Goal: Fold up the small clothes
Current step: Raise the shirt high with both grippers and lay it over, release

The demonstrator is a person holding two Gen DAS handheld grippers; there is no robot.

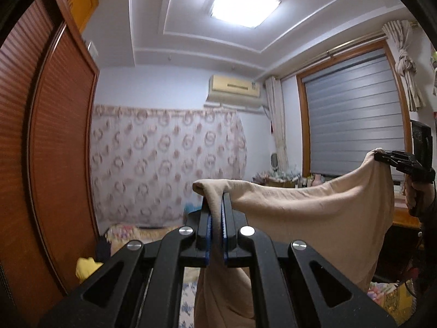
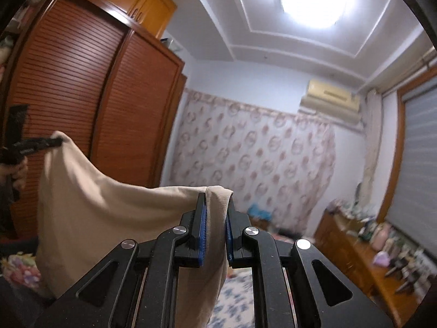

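The left gripper and right gripper each pinch a top corner of the beige cloth; soft, light, it sags between them.

The garment was soft, matt beige cloth, smooth with light creases. The left claw was matt black plastic with ribbed blue pads and shiny metal rivets. The wardrobe doors were slatted, satin-finished reddish wood.
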